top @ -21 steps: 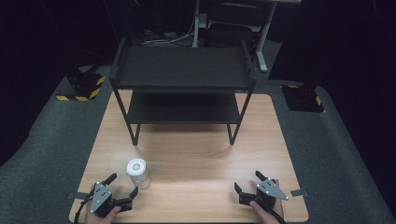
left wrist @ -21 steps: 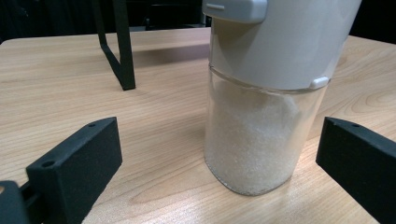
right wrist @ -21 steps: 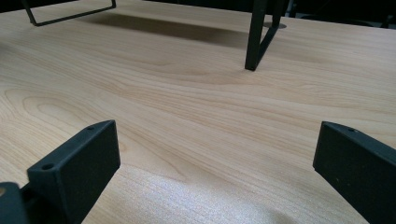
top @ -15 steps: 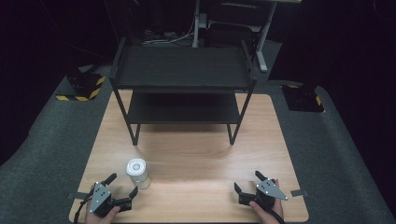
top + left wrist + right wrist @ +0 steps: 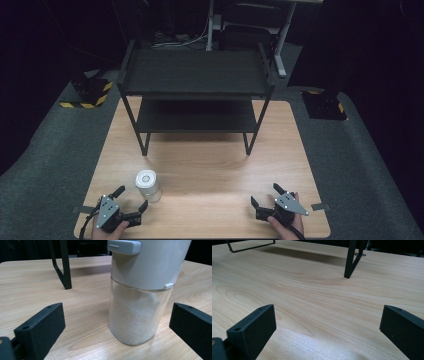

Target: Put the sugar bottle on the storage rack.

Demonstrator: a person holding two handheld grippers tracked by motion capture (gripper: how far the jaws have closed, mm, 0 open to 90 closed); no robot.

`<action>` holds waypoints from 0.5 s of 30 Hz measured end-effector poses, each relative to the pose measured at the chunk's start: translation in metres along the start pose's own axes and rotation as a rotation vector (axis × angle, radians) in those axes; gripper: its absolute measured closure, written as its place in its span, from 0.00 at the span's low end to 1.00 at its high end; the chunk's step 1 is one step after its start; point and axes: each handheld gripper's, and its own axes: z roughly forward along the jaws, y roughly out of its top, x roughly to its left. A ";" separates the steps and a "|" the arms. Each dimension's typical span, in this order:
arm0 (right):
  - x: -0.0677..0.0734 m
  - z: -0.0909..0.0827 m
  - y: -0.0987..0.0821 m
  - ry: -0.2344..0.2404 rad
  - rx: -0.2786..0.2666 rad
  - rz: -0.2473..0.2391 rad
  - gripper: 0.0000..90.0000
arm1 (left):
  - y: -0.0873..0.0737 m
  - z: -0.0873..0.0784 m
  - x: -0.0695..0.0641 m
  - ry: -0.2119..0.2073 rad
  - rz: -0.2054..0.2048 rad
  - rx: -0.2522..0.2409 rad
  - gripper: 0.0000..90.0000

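Glass jar (image 5: 140, 305) of white grains, grey-white lid on top, standing upright on the wooden table (image 5: 210, 170), in front of the black two-tier shelf rack (image 5: 195, 95) and off toward its left leg; same spot as in the earlier high views, untouched and unmoved. Left gripper (image 5: 131, 201) just short of the jar on the side away from the rack, jaws spread wide with the jar ahead and between their lines, nothing clasped, pads apart from the glass; no visible shift from a moment ago. Right gripper (image 5: 265, 196) well off to the right of the jar, also in front of the rack, jaws wide apart over bare wood, holding nothing, likewise unchanged. Judged from that stillness: approach lined up, grasp not yet begun, next likely a short push forward and a squeeze on the glass body below the lid. Beyond the rack: pale wood grain lit by glare near the jar, grey carpet-like matting (image 5: 365, 165) around the table, yellow-black striped blocks (image 5: 87, 95) either side of the rack, dark room with desk legs and cables behind
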 end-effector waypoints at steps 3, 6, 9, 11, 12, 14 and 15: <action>0.000 0.000 0.000 0.001 -0.001 0.003 0.00 | 0.000 0.000 -0.001 0.004 0.002 -0.005 0.00; -0.001 0.000 0.000 0.002 -0.001 0.004 0.00 | 0.000 0.000 -0.002 0.008 0.006 -0.009 0.00; -0.001 0.000 0.000 0.004 0.000 -0.001 0.00 | 0.002 -0.002 -0.005 0.005 0.005 -0.020 0.00; -0.001 0.000 0.000 0.005 0.000 0.000 0.00 | 0.002 -0.002 -0.005 0.005 0.004 -0.025 0.00; -0.001 0.000 0.000 0.006 0.000 0.001 0.00 | 0.003 -0.002 -0.006 0.002 0.008 -0.028 0.00; -0.001 0.000 0.000 0.006 0.000 0.001 0.00 | 0.004 -0.002 -0.009 -0.005 0.011 -0.036 0.00; -0.001 0.000 0.000 0.007 0.000 0.001 0.00 | 0.004 -0.001 -0.011 -0.004 0.010 -0.038 0.00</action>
